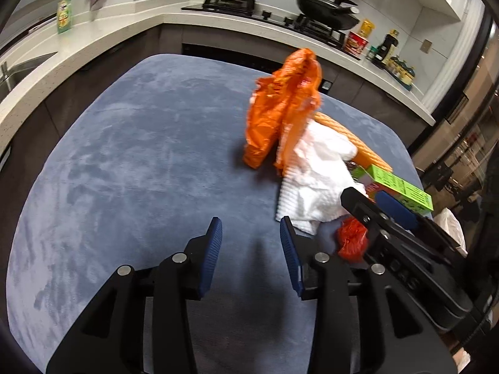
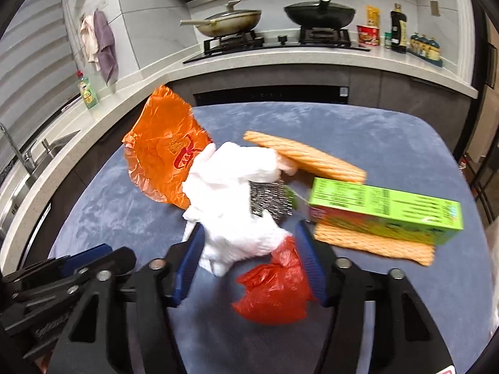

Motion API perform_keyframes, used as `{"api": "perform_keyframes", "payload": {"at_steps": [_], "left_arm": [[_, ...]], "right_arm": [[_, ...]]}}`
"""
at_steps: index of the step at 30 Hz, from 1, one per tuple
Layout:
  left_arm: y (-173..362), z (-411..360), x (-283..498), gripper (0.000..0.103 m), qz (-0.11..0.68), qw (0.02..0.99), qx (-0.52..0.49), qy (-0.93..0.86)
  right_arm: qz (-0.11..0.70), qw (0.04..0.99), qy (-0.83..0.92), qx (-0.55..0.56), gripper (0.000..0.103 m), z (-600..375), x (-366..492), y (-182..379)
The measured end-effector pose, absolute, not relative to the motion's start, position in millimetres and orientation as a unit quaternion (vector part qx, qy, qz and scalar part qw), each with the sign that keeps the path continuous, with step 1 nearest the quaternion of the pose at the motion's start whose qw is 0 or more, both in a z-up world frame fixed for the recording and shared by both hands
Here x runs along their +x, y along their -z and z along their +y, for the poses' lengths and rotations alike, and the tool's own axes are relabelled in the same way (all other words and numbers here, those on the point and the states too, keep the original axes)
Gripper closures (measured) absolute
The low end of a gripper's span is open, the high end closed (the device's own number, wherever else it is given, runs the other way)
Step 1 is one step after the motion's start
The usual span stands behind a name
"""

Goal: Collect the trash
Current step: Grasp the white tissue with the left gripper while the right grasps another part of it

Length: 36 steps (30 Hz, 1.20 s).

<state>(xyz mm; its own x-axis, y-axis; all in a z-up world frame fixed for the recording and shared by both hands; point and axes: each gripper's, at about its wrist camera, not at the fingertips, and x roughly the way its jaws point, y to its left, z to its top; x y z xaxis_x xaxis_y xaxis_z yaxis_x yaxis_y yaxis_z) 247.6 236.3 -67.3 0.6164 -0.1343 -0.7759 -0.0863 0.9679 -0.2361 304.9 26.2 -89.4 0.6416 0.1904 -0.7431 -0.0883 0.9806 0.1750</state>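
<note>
A pile of trash lies on the blue cloth-covered table [image 1: 124, 162]: an orange plastic bag [image 1: 280, 109] [image 2: 165, 152], crumpled white paper towel [image 1: 318, 174] [image 2: 237, 205], a small red plastic bag [image 1: 352, 240] [image 2: 274, 283], a green carton [image 1: 402, 190] [image 2: 386, 212] and an orange woven mat [image 2: 312, 159]. My left gripper [image 1: 251, 243] is open and empty, left of the pile. My right gripper [image 2: 249, 249] is open, its fingers either side of the white towel and red bag; it also shows in the left wrist view [image 1: 374, 205].
A kitchen counter [image 1: 93, 31] wraps around the far side, with a hob, a beige pan [image 2: 230, 20], a black wok [image 2: 319, 12], bottles and jars [image 2: 399, 28], a green soap bottle [image 1: 64, 11] and a sink [image 2: 28, 162]. A silver patterned wrapper [image 2: 271, 199] lies under the towel.
</note>
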Motion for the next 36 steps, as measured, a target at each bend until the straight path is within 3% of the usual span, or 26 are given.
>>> {"api": "perform_keyframes", "payload": {"at_steps": [2, 3, 6, 12, 26, 30, 32, 36], "left_arm": [[67.5, 239.3, 248.1, 0.059, 0.439, 0.889, -0.128, 0.009], [67.3, 239.9, 248.0, 0.058, 0.438, 0.89, -0.129, 0.008], [64.5, 237.3, 245.9, 0.058, 0.434, 0.892, -0.124, 0.01], [57.3, 217.2, 242.5, 0.057, 0.431, 0.895, -0.113, 0.031], [40.0, 137.1, 209.9, 0.027, 0.426, 0.893, -0.086, 0.121], [48.5, 108.9, 208.5, 0.027, 0.435, 0.887, -0.064, 0.138], [55.8, 97.8, 213.1, 0.036, 0.441, 0.885, -0.052, 0.139], [66.0, 86.6, 218.9, 0.045, 0.456, 0.876, -0.048, 0.15]], "right_arm": [[0.428, 0.899, -0.078, 0.06, 0.07, 28.4, 311.8, 97.4], [0.431, 0.897, -0.079, 0.061, 0.083, 27.5, 312.6, 98.8], [0.433, 0.893, -0.095, 0.079, 0.094, 23.1, 305.6, 96.6], [0.421, 0.898, -0.094, 0.087, 0.097, 4.9, 272.4, 79.9], [0.451, 0.883, -0.036, 0.122, 0.097, -69.8, 183.0, 90.5], [0.452, 0.88, -0.035, 0.14, 0.097, -79.4, 172.8, 95.7], [0.452, 0.88, -0.038, 0.144, 0.097, -81.8, 170.2, 96.4], [0.449, 0.88, -0.041, 0.15, 0.097, -84.4, 167.5, 97.1]]}}
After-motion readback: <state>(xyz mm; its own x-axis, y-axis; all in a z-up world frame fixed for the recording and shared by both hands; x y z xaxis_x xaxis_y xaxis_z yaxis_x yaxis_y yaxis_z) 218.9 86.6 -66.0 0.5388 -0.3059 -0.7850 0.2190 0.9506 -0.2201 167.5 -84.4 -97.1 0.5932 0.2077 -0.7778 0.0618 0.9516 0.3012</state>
